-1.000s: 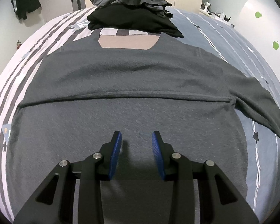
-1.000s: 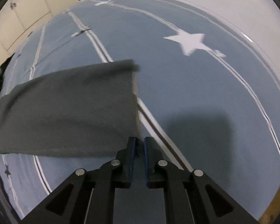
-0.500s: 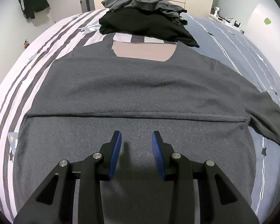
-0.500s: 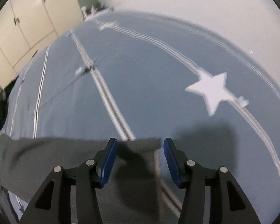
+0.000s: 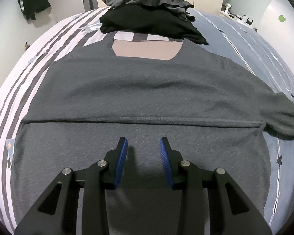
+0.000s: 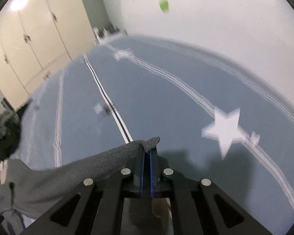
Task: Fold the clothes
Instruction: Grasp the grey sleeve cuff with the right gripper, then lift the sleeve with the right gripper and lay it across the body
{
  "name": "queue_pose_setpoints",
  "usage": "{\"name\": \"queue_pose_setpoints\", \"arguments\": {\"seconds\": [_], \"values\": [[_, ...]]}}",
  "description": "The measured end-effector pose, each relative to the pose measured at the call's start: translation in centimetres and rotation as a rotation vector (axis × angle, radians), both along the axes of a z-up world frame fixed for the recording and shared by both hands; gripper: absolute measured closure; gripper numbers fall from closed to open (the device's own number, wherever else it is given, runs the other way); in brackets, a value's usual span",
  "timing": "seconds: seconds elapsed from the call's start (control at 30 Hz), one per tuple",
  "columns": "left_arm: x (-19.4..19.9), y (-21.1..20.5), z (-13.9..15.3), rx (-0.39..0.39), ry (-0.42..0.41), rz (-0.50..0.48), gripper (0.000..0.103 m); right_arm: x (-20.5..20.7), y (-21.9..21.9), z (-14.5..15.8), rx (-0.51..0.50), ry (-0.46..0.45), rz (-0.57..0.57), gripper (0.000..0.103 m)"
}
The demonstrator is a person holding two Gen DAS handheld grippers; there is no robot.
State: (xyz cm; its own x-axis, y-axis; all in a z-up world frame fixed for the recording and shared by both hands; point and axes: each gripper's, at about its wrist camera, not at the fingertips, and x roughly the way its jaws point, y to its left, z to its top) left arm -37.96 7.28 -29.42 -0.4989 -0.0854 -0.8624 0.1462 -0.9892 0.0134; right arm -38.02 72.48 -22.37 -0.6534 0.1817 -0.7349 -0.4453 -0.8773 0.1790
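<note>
Now pinching the sleeve [image 6: 72, 176] end in the right gripper [image 6: 146, 156], blue pads clamped tight on grey fabric above the blue bedsheet [image 6: 166, 101]. Hovering the left gripper [image 5: 143, 152] partly open and empty over the grey sweater [image 5: 139, 94], spread flat below piled clothes [image 5: 147, 13].

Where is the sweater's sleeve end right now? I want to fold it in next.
In the right wrist view the sleeve end is pinched in the shut right tool, raised over the blue bedsheet, left of the white star.
</note>
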Motion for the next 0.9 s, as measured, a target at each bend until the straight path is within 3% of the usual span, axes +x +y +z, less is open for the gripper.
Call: {"name": "queue_pose_setpoints", "arguments": {"seconds": [0.1,0.23,0.33,0.4,0.53,0.63,0.83,0.9], "values": [[-0.1,0.4,0.0,0.007,0.002,0.001,0.072,0.0,0.6,1.4,0.007,0.02,-0.005,0.099],[-0.2,0.7,0.1,0.015,0.0,-0.005,0.072,-0.4,2.4,-5.5,-0.037,-0.201,-0.03,0.099],[-0.1,0.9,0.3,0.004,0.004,-0.023,0.072,-0.3,2.3,-8.4,-0.026,-0.266,-0.008,0.097],[-0.1,0.7,0.4,0.0,0.003,-0.025,0.072,0.0,2.2,-7.4,-0.018,-0.256,-0.028,0.085],[0.2,-0.1,0.5,0.01,0.006,0.005,0.072,2.5,2.4,-5.2,0.003,-0.197,-0.078,0.072],[0.5,-0.3,0.5,0.021,0.003,0.019,0.072,4.6,2.1,-5.1,-0.021,-0.191,-0.08,0.071],[1.1,-0.1,0.6,0.008,0.006,-0.004,0.072,6.3,0.1,-8.4,-0.152,-0.184,-0.045,0.071],[1.3,-0.3,0.8,0.005,0.012,-0.005,0.072,6.3,-0.4,-9.3,-0.153,-0.194,-0.049,0.071]]}}
